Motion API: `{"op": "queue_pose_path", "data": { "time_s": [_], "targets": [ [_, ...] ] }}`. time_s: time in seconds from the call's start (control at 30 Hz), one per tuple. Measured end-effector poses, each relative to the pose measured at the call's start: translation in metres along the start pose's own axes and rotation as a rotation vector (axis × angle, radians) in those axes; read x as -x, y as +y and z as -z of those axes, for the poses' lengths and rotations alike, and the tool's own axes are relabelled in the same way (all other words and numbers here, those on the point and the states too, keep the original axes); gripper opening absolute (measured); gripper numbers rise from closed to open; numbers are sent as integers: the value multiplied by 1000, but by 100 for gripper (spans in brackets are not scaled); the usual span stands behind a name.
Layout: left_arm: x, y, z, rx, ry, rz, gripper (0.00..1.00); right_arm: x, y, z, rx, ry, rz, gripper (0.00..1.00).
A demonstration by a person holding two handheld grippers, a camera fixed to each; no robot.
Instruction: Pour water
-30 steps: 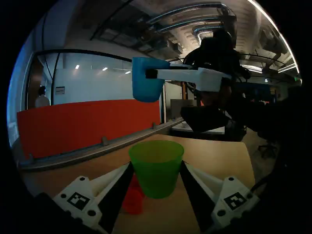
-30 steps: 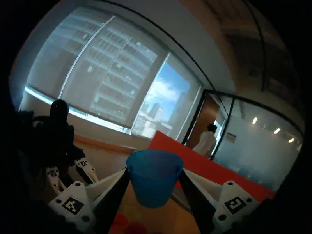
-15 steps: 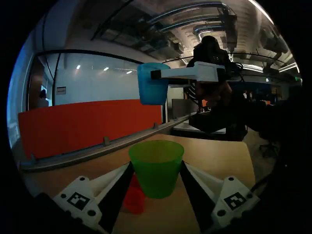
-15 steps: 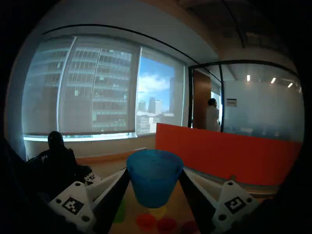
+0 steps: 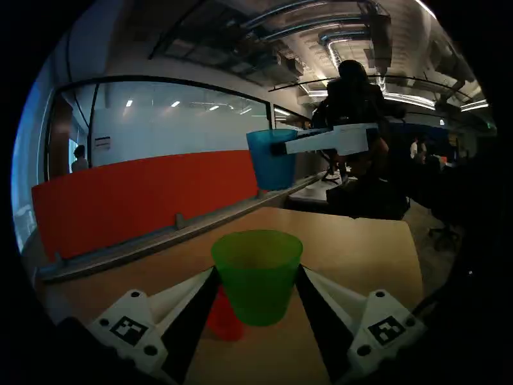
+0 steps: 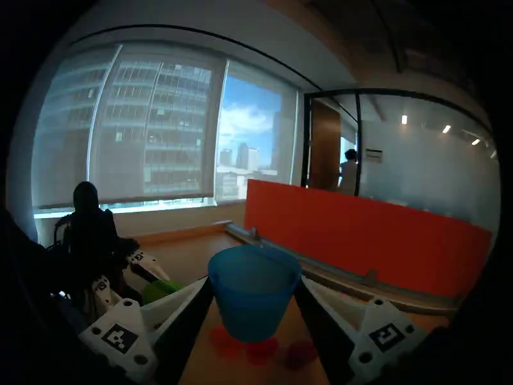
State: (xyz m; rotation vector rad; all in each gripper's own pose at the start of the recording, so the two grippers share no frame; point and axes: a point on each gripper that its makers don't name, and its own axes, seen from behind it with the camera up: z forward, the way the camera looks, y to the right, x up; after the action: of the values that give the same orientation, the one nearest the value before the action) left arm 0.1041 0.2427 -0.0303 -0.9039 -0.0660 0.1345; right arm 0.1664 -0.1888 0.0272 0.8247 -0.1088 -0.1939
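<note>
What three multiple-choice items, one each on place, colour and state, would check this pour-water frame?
1. Where is the blue cup in the left gripper view?
A. held in the air, above and beyond the green cup
B. inside the green cup
C. tucked under the green cup

2. What colour is the cup in the left hand-held gripper?
A. yellow
B. green
C. white

3. The right hand-held gripper is:
A. open and empty
B. shut on a spoon
C. shut on the blue cup

Answers:
1 A: the blue cup is higher in the frame and farther off, carried in the air.
2 B: the green cup sits between that gripper's two fingers.
3 C: in the right gripper view, both fingers press the blue cup's sides.
</note>
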Motion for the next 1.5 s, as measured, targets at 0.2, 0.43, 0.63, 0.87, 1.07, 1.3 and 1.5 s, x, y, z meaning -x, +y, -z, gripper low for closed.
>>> {"op": "queue_pose_path", "data": {
  "time_s": [0.2,0.43,0.63,0.87,1.07,1.3,1.5],
  "targets": [
    [18,-10,5,-22,-56,-5,82,31,8,9,9,-45,-12,89],
    [39,-21,7,-38,-128,-10,82,71,13,17,1,-112,-21,88],
    [60,-27,5,-39,-198,-13,82,100,14,18,-10,-167,-23,89],
    [91,-35,5,-43,-283,-1,82,123,14,17,-27,-208,-28,89],
    [117,-43,7,-40,-365,2,82,139,18,13,-28,-240,-34,89],
    [146,-50,6,-35,-454,10,82,153,19,10,-35,-263,-52,89],
    [160,-55,3,-30,-490,20,83,160,23,9,-32,-276,-61,89]
  ]
}}
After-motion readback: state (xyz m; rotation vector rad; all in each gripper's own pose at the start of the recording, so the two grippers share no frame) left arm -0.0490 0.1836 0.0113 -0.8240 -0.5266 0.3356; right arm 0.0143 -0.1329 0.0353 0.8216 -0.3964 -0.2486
